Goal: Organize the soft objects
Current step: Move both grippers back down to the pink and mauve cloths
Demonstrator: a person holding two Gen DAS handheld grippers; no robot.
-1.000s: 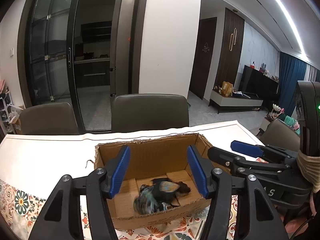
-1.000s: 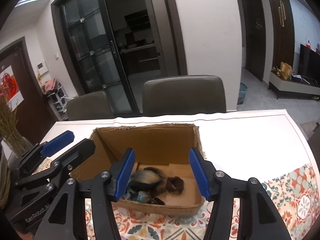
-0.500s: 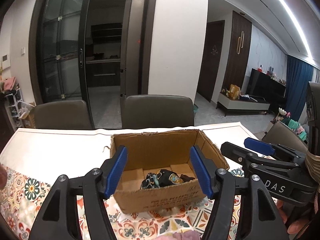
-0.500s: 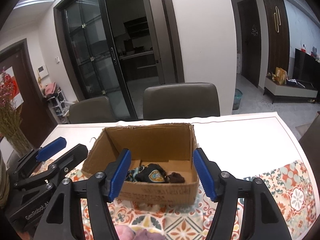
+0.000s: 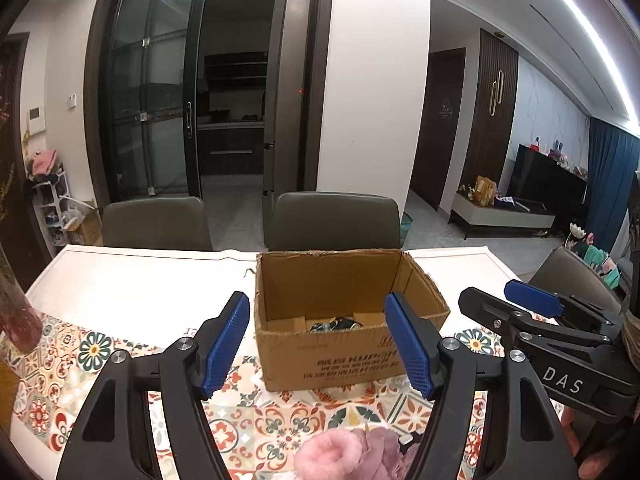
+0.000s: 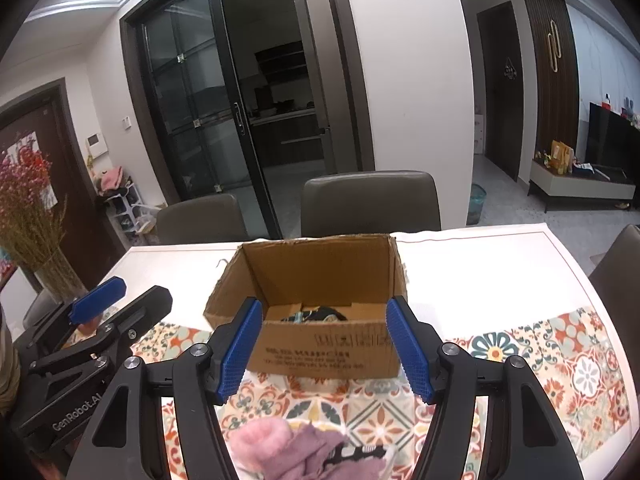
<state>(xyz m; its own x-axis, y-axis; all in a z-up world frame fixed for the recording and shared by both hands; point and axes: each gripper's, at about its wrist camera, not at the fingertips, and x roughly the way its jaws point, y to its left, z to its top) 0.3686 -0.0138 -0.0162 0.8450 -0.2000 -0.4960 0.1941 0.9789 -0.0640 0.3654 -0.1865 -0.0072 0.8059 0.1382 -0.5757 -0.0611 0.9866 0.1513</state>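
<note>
An open cardboard box (image 5: 340,360) (image 6: 320,352) stands on the table ahead of both grippers. A dark patterned cloth (image 5: 336,324) (image 6: 316,314) lies on its floor. A pile of pink and purple fluffy items (image 5: 352,452) (image 6: 296,448) sits at the near edge, below the fingers. My left gripper (image 5: 316,298) is in front of the box, its jaws opening with nothing between them. My right gripper (image 6: 324,303) stands open and empty at the same distance from the box. Each shows in the other's view: right gripper (image 5: 508,304), left gripper (image 6: 128,300).
A tiled-pattern runner (image 6: 560,360) covers the near part of the white table (image 6: 480,264). A vase of dried flowers (image 6: 44,248) stands at the far left corner. Two grey chairs (image 5: 336,220) (image 5: 156,224) stand behind the table, another chair (image 6: 620,276) at the right end.
Both grippers have drawn back from over the box and risen a little, with jaws slightly wider. The dark cloth has settled in the box. The pink pile has come into view below.
</note>
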